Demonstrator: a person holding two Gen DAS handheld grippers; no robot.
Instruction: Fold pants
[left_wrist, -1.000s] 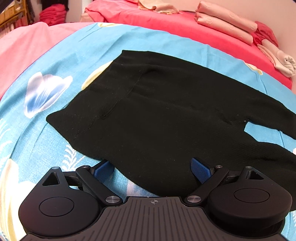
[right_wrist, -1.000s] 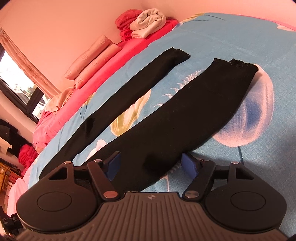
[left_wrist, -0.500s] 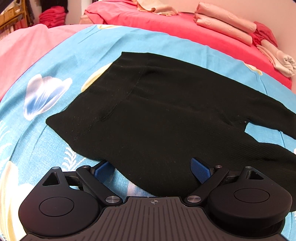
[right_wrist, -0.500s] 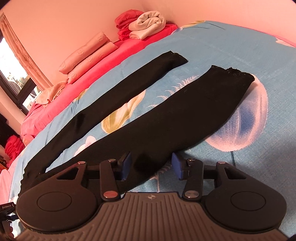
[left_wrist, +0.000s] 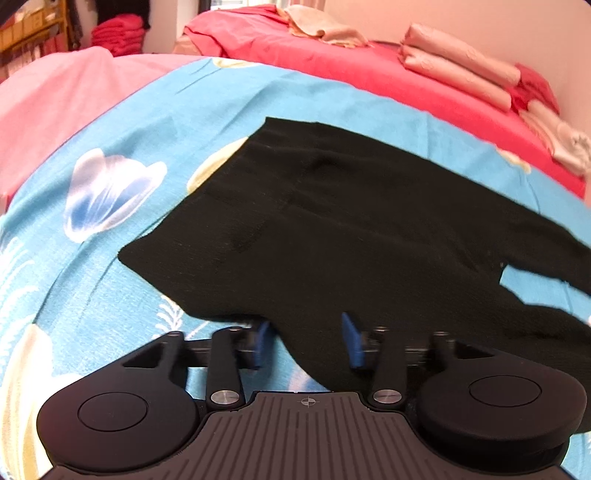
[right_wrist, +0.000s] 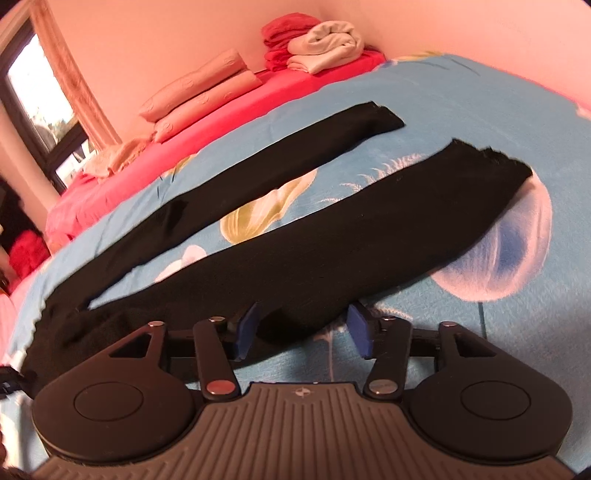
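Black pants (left_wrist: 362, 221) flat on bed (left_wrist: 122, 140), legs apart. Had left hand-held gripper (left_wrist: 306, 341) spread around near hip edge, right hand-held gripper (right_wrist: 303, 328) spread around near leg's edge. Grab step, I'd say. Next: pinch both, carry over onto far leg.

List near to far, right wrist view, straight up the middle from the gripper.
right gripper → near pant leg → floral blue sheet → far pant leg → red bedding → rolled pink pillows → wall
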